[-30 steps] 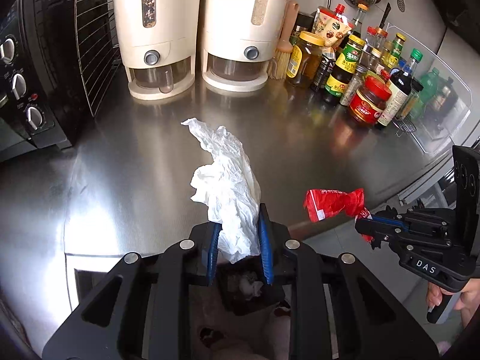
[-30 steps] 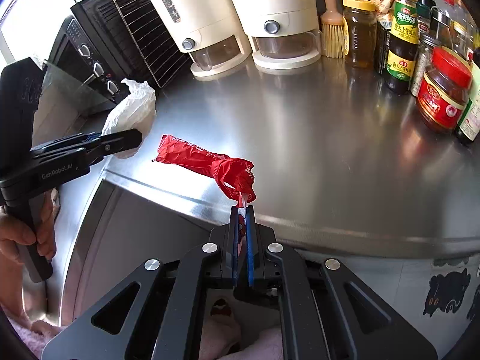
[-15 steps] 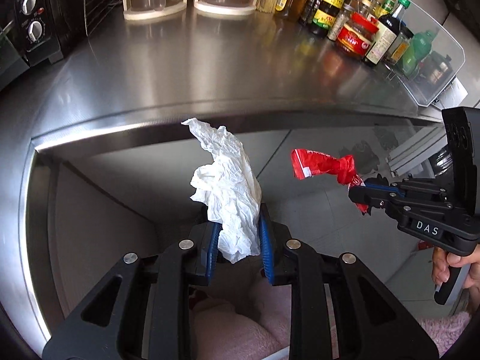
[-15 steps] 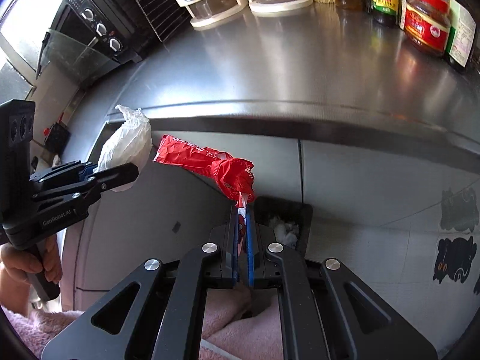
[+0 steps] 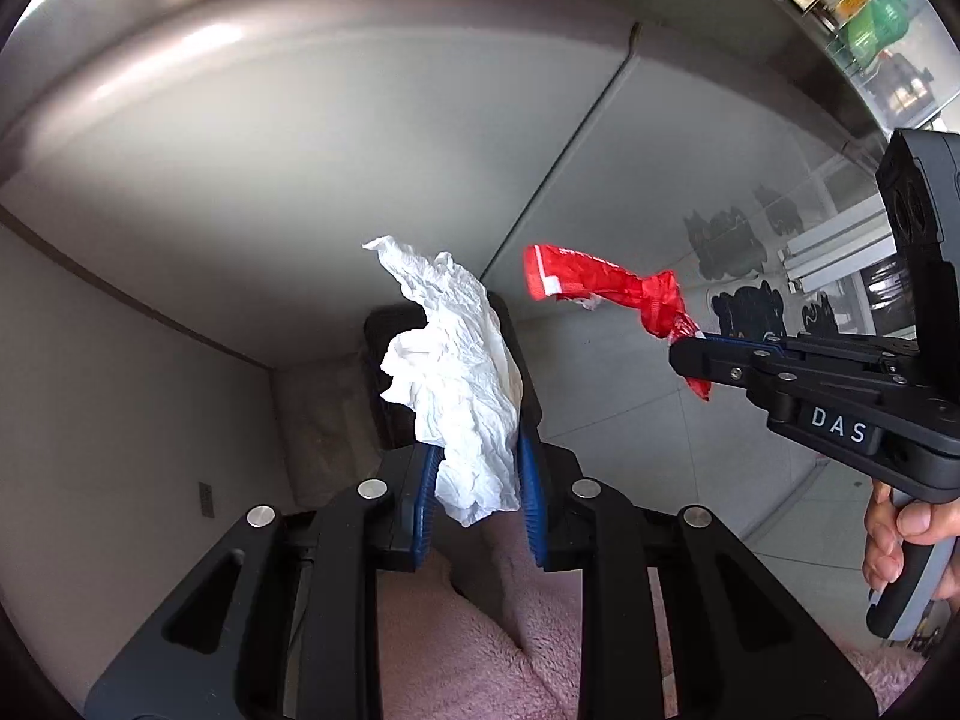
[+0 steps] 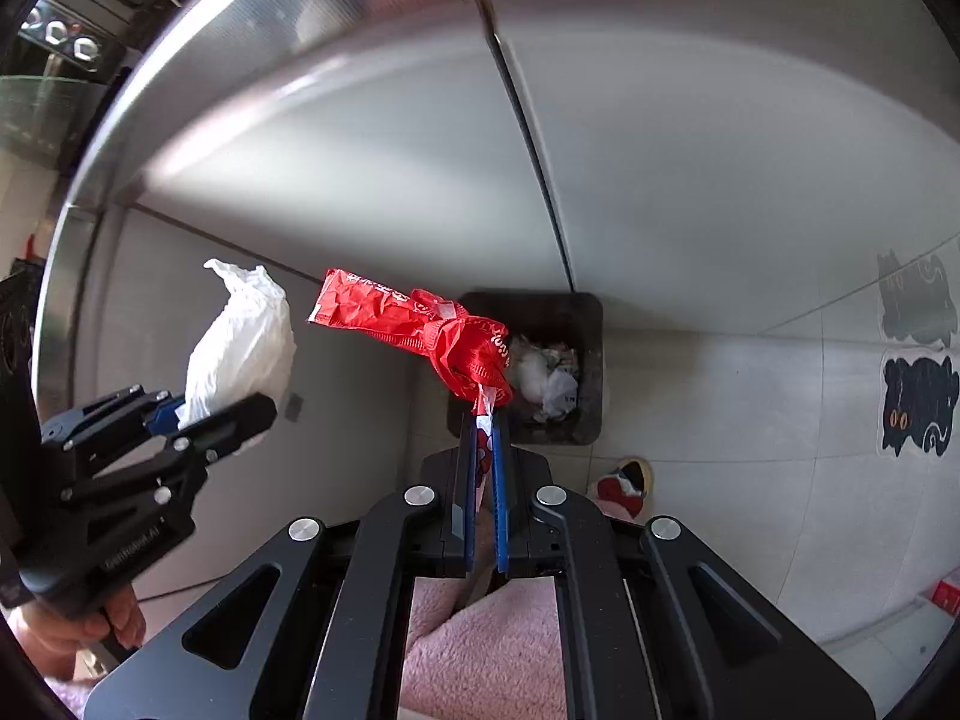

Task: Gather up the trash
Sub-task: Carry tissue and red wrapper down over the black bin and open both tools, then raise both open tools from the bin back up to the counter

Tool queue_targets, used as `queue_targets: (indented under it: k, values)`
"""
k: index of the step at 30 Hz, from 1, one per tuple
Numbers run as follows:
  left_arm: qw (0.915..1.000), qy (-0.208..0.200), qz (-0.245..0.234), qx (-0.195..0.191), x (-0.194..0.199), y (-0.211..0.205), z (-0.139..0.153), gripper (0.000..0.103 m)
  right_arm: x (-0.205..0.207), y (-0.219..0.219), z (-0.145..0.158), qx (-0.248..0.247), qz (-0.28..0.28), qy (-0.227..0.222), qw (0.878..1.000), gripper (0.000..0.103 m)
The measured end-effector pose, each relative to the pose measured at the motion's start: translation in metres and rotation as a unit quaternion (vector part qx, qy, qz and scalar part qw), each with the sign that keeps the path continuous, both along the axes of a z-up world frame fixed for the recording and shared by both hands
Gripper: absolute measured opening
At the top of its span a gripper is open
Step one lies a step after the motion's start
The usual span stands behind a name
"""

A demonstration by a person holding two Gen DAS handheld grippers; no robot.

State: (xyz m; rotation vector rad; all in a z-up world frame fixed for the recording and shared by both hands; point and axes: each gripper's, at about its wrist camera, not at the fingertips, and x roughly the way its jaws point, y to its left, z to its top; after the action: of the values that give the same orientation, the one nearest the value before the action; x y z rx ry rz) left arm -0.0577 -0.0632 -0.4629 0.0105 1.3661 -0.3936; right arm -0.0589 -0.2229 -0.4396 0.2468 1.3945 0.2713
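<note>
1. Your left gripper [image 5: 474, 480] has its fingers pinching the lower end of the tissue [image 5: 456, 384]; most of the wad stands free above them, so keep the squeeze steady until you are over the bin [image 6: 591, 360]

2. Your right gripper [image 6: 485, 468] has its fingers pressed nearly together on the tail of the wrapper [image 6: 420, 330], which sticks out up and to the left. That is a thin hold, so avoid any quick flick

3. The bin stands on the floor against the cabinet [image 6: 690, 168], open, with crumpled trash already inside. In the right view the wrapper's knot overlaps its near-left rim, while the tissue hangs well to the left of it

4. Bring the right gripper forward until the whole wrapper, not just the knot, is above the opening, then spread the fingers

5. Swing the left gripper right to reach the opening, and mind the right gripper as you cross: the two loads sit near each other

6. Lower both before letting go; tissue and wrapper are light and likely to drift past the rim if dropped from high

7. Check that nothing clings to the blue pads [image 5: 531, 504]
</note>
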Motion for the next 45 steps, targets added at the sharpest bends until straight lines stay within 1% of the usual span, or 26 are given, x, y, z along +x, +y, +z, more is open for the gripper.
queue_targets:
  k: [3, 5, 9, 14, 17, 18, 21, 24, 25, 27, 28, 29, 31, 33, 34, 35, 36, 37, 38, 39, 40, 41, 42, 45]
  values:
    - [0.9998, 0.005, -0.02, 0.004, 0.004, -0.009, -0.023, 0.023, 0.003, 0.001, -0.025, -0.003, -0.016, 0.012, 1.0, 0.006]
    - [0.9994, 0.012, -0.031, 0.012, 0.008, -0.012, -0.039, 0.023, 0.007, -0.001, -0.04, 0.005, -0.034, 0.021, 0.999, 0.006]
    - [0.9993, 0.033, -0.016, 0.012, 0.02, -0.012, -0.066, 0.023, 0.015, -0.001, -0.071, 0.013, -0.048, 0.044, 0.998, 0.006]
    - [0.9979, 0.062, 0.006, 0.018, 0.026, -0.008, -0.092, 0.025, 0.027, 0.003, -0.098, 0.015, -0.052, 0.064, 0.996, 0.006]
    - [0.9972, 0.072, 0.014, 0.018, 0.03, -0.004, -0.103, 0.025, 0.031, 0.006, -0.105, 0.015, -0.055, 0.067, 0.996, 0.007]
    - [0.997, 0.074, 0.016, 0.017, 0.031, -0.003, -0.105, 0.025, 0.032, 0.006, -0.106, 0.014, -0.055, 0.069, 0.996, 0.009]
    - [0.997, 0.074, 0.018, 0.015, 0.034, -0.003, -0.107, 0.025, 0.036, 0.006, -0.105, 0.018, -0.055, 0.071, 0.996, 0.009]
    - [0.9972, 0.07, 0.016, 0.018, 0.033, 0.0, -0.102, 0.032, 0.039, 0.009, -0.104, 0.018, -0.053, 0.07, 0.996, 0.009]
    - [0.9973, 0.068, 0.017, 0.021, 0.035, -0.01, -0.105, 0.033, 0.04, 0.01, -0.103, 0.021, -0.054, 0.071, 0.996, 0.01]
    - [0.9973, 0.067, 0.018, 0.023, 0.034, -0.01, -0.103, 0.043, 0.042, 0.01, -0.102, 0.02, -0.057, 0.07, 0.996, 0.01]
    - [0.9974, 0.066, 0.02, 0.023, 0.035, -0.009, -0.102, 0.045, 0.043, 0.01, -0.102, 0.019, -0.058, 0.071, 0.996, 0.012]
    - [0.9974, 0.065, 0.021, 0.023, 0.035, -0.008, -0.101, 0.047, 0.045, 0.01, -0.101, 0.02, -0.059, 0.071, 0.996, 0.015]
    - [0.9973, 0.065, 0.022, 0.026, 0.035, -0.006, -0.098, 0.051, 0.047, 0.01, -0.099, 0.019, -0.061, 0.067, 0.996, 0.053]
    - [0.9974, 0.063, 0.023, 0.027, 0.035, -0.004, -0.094, 0.062, 0.048, 0.01, -0.094, 0.013, -0.062, 0.06, 0.996, 0.054]
    - [0.9975, 0.06, 0.023, 0.029, 0.035, -0.003, -0.091, 0.065, 0.048, 0.009, -0.092, 0.01, -0.061, 0.058, 0.996, 0.057]
    - [0.9976, 0.058, 0.024, 0.03, 0.035, -0.002, -0.088, 0.072, 0.048, 0.009, -0.09, 0.006, -0.061, 0.056, 0.997, 0.061]
    - [0.9977, 0.056, 0.025, 0.03, 0.036, -0.001, -0.084, 0.079, 0.048, 0.009, -0.086, 0.0, -0.062, 0.052, 0.997, 0.073]
    - [0.9977, 0.055, 0.026, 0.03, 0.036, 0.0, -0.081, 0.081, 0.048, 0.008, -0.081, -0.005, -0.063, 0.047, 0.997, 0.08]
    - [0.9977, 0.054, 0.027, 0.031, 0.037, 0.0, -0.077, 0.085, 0.048, 0.008, -0.075, -0.01, -0.061, 0.041, 0.997, 0.082]
    - [0.9978, 0.053, 0.026, 0.032, 0.037, -0.001, -0.073, 0.087, 0.048, 0.008, -0.072, -0.014, -0.058, 0.037, 0.997, 0.085]
    - [0.9979, 0.052, 0.024, 0.031, 0.037, 0.0, -0.069, 0.087, 0.048, 0.008, -0.068, -0.016, -0.055, 0.035, 0.998, 0.094]
    - [0.998, 0.051, 0.022, 0.03, 0.037, -0.001, -0.063, 0.088, 0.048, 0.008, -0.063, -0.018, -0.053, 0.031, 0.998, 0.097]
    - [0.9982, 0.048, 0.021, 0.031, 0.037, -0.002, -0.057, 0.089, 0.048, 0.008, -0.058, -0.019, -0.051, 0.027, 0.998, 0.099]
    - [0.9988, 0.035, 0.018, 0.028, 0.035, -0.002, -0.033, 0.092, 0.046, 0.006, -0.041, -0.021, -0.045, 0.014, 0.999, 0.099]
